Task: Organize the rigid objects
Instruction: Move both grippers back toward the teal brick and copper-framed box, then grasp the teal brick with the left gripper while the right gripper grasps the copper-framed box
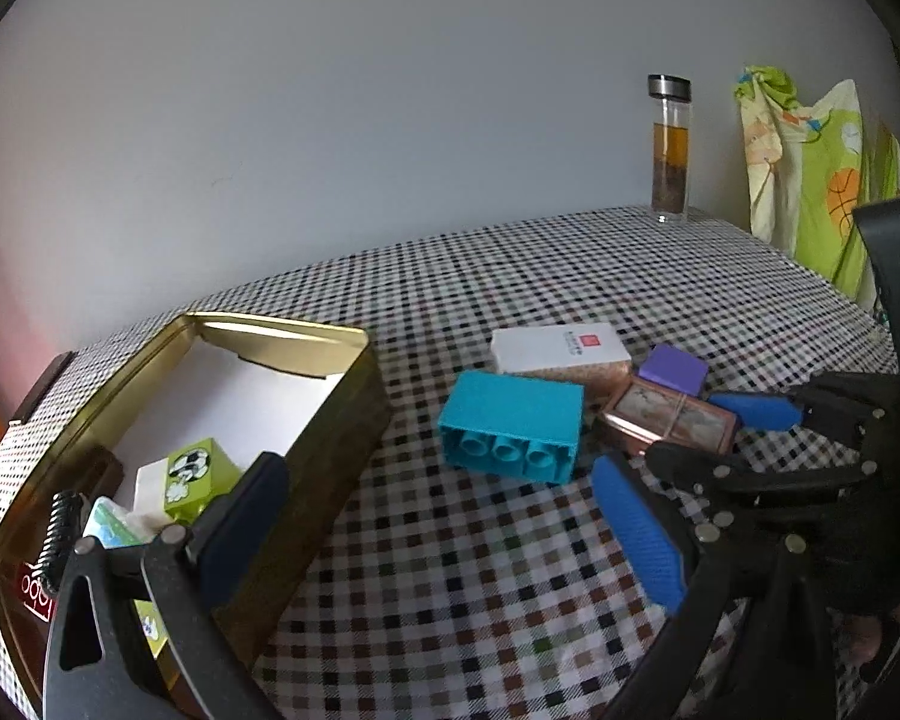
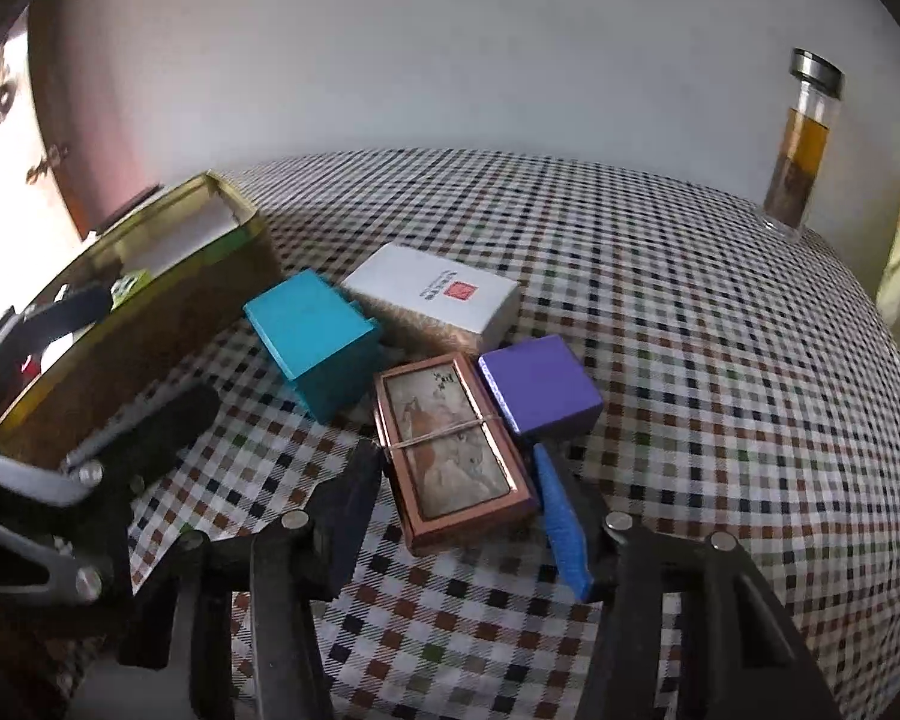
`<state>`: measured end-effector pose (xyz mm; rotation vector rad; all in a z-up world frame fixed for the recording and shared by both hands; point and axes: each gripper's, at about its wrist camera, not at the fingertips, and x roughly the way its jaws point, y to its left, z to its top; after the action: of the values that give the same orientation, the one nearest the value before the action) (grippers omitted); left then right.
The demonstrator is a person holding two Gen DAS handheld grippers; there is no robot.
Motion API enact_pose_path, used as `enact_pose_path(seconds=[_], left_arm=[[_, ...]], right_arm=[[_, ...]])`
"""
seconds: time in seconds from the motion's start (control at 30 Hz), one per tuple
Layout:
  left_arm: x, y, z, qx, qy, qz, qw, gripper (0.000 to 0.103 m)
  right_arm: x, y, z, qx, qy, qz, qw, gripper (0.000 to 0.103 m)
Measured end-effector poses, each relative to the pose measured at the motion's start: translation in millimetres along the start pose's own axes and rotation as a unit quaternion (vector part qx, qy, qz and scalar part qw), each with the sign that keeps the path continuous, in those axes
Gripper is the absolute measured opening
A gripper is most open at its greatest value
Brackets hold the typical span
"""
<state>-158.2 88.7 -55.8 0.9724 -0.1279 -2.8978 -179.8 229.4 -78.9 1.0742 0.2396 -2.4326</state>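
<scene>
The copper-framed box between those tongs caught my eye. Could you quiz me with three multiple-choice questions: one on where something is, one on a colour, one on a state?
1. Where is the green block?
A. inside the gold tin
B. on the tablecloth
C. on the bottle

2. What colour is the small box beside the copper-framed box?
A. red
B. purple
C. yellow

3. How do the right tongs stand?
A. shut on nothing
B. holding the bottle
C. open, astride the copper-framed box

Answers: A, it sits within the tin's walls; B, its top is purple; C, a finger lies on each side.
</scene>
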Motion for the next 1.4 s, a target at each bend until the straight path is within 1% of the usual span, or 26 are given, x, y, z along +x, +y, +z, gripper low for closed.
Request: enact_pose_path(seconds=[0.13,0.27,0.37,0.43,0.5,0.57,0.63,0.7,0.77,0.8,0.83,0.87,0.9,1.07,1.4], left_arm=[[8.5,-4.6,5.1,0.004,0.008,-0.015,0.9998,0.102],[15.7,-11.0,7.4,0.011,0.018,-0.021,0.9996,0.101],[26.1,-11.3,9.2,0.01,0.036,-0.03,0.9989,0.101],[31.3,-12.5,9.4,0.011,0.048,-0.034,0.9982,0.095],[33.1,-15.9,9.1,0.017,0.052,-0.038,0.9977,0.094],[36.0,-18.7,9.6,0.022,0.057,-0.03,0.9977,0.094],[40.2,-19.6,11.0,0.025,0.061,-0.028,0.9974,0.095],[45.6,-19.6,13.7,0.026,0.066,-0.019,0.9973,0.094],[54.0,-20.0,14.9,0.028,0.083,-0.018,0.996,0.093],[56.7,-20.6,15.0,0.029,0.089,-0.02,0.9954,0.09],[58.2,-20.8,15.1,0.03,0.093,-0.025,0.9949,0.081],[59.2,-20.7,15.2,0.029,0.095,-0.034,0.9944,0.077],[60.3,-20.2,14.9,0.028,0.098,-0.038,0.9941,0.068],[60.2,-15.8,16.6,0.023,0.095,-0.048,0.9941,0.067],[43.0,-11.3,19.6,0.028,0.05,-0.023,0.9981,0.065]], right_arm=[[-0.7,-1.4,1.8,0.018,-0.005,-0.024,1.0,0.054],[-1.3,-10.3,0.3,0.043,-0.007,-0.039,0.998,0.054],[-1.6,-14.6,-0.9,0.058,-0.006,-0.045,0.997,0.054],[-3.1,-17.3,-1.4,0.065,-0.008,-0.043,0.997,0.054],[-4.7,-18.3,-1.3,0.065,-0.012,-0.047,0.997,0.054],[-8.2,-17.3,-2.6,0.067,-0.016,-0.052,0.996,0.054],[-6.7,-17.6,-1.2,0.068,-0.013,-0.046,0.997,0.05],[-5.7,-20.1,-1.6,0.071,-0.011,-0.052,0.996,0.049],[-5.1,-22.4,-2.6,0.077,-0.009,-0.045,0.996,0.048],[-4.4,-22.1,-2.5,0.076,-0.007,-0.041,0.996,0.048],[-3.3,-22.0,-2.5,0.074,-0.005,-0.042,0.996,0.048],[-2.2,-20.4,-2.2,0.07,-0.002,-0.043,0.997,0.048],[-2.1,-19.7,-2.6,0.068,-0.001,-0.044,0.997,0.048],[-2.6,-21.0,-3.8,0.068,-0.002,-0.043,0.997,0.048],[-6.1,-16.9,-3.7,0.061,-0.017,-0.052,0.997,0.048]])
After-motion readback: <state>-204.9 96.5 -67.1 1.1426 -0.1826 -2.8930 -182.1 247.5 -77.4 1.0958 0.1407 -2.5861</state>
